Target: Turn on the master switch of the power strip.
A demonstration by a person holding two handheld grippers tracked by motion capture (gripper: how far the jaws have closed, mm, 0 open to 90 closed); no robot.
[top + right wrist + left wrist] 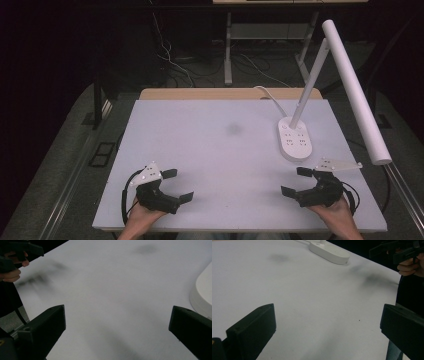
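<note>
- The lamp base (pixel 295 140) stands at the right of the frame on the white desk (pixel 215 150).
- Right gripper (pixel 295 181), lower right, near it: jaws spread wide, holding nothing.
- Left gripper (pixel 175 184), lower left: likewise wide, nothing held.

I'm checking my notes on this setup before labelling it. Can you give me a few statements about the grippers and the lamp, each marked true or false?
1. Both the left gripper and the right gripper have their jaws apart with nothing between them. True.
2. The desk lamp stands nearer the left gripper. False: its base sits just beyond the right gripper.
3. The lamp's base lies on the white table. True.
4. The right gripper clamps the lamp's cord. False: the cord runs off the far edge, away from both grippers.
</note>
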